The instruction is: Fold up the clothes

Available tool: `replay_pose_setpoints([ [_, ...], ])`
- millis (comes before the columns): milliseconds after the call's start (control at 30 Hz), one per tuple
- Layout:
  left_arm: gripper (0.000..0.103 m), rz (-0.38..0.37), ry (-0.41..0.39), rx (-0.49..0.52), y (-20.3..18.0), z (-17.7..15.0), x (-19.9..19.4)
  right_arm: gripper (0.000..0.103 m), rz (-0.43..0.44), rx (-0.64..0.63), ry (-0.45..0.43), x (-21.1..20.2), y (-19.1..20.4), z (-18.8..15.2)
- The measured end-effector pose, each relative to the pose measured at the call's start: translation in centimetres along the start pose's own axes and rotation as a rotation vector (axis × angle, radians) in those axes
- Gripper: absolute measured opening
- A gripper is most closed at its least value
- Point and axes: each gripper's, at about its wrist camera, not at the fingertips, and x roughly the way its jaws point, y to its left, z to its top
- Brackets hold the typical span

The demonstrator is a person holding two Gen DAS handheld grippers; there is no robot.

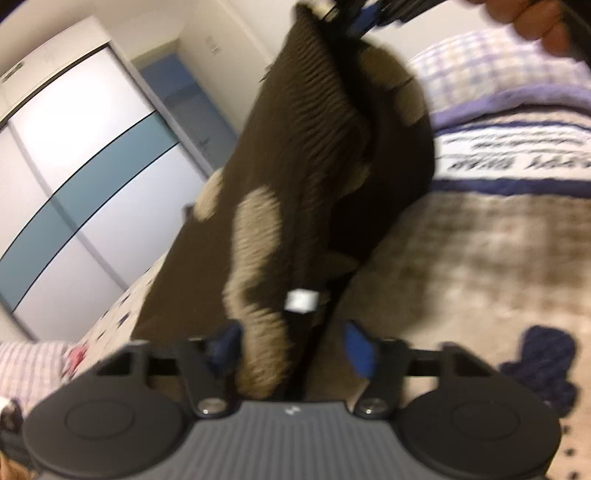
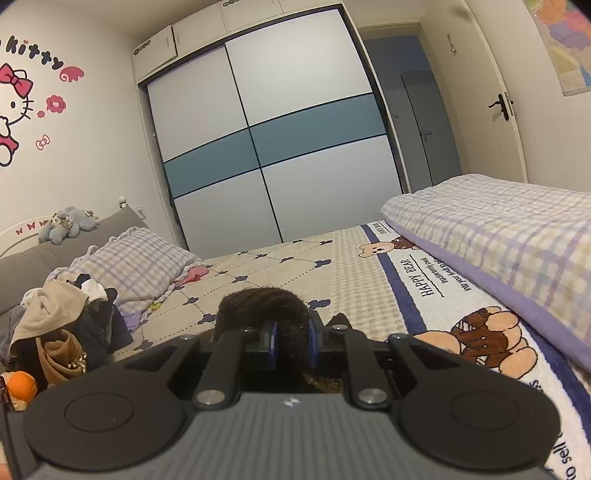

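Observation:
A dark brown knit sweater with beige patches (image 1: pixel 295 192) hangs in the air above the bed, blurred by motion. My left gripper (image 1: pixel 295 350) is open, its blue-padded fingers (image 1: pixel 358 350) spread on either side of the sweater's lower edge, which bears a small white tag (image 1: pixel 301 301). My right gripper (image 2: pixel 291 343) is shut on a bunched fold of the same sweater (image 2: pixel 266 306). It also shows at the top of the left wrist view (image 1: pixel 354 14), holding the sweater's upper end.
The bed has a patterned bear cover (image 2: pixel 332 273) and a folded plaid quilt (image 2: pixel 498 229) at right. A pile of clothes (image 2: pixel 62 325) and a plaid pillow (image 2: pixel 136 258) lie at left. A wardrobe with sliding doors (image 2: pixel 269 129) stands beyond.

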Motion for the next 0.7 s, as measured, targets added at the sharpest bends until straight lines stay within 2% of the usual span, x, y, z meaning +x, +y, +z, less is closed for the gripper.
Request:
replay_pose_setpoints([
  [33, 0.017, 0.009, 0.003, -0.031, 0.5, 0.0, 0.1, 0.018, -0.005, -0.012, -0.002, 0.0, 0.1, -0.1],
  [167, 0.012, 0.041, -0.048, -0.218, 3.0, 0.6, -1.2, 0.018, -0.04, -0.075, -0.017, -0.1, 0.7, -0.3],
  [233, 0.012, 0.077, -0.097, -0.278, 4.3, 1.4, -3.1, 0.018, -0.068, -0.111, -0.027, -0.6, 1.3, 0.1],
  [300, 0.011, 0.117, -0.149, -0.297, 5.3, 2.4, -5.1, 0.018, -0.091, -0.146, -0.037, -1.2, 1.9, 0.7],
  [433, 0.011, 0.18, -0.261, -0.332, 7.4, 5.0, -9.5, 0.018, -0.084, -0.206, -0.101, -3.2, 3.4, 2.7],
  [567, 0.011, 0.212, -0.359, -0.352, 9.0, 8.2, -13.2, 0.018, -0.067, -0.202, -0.173, -5.5, 4.8, 6.0],
  [700, 0.011, 0.245, -0.447, -0.348, 10.0, 11.5, -16.8, 0.018, -0.06, -0.254, -0.269, -8.8, 6.8, 9.5],
])
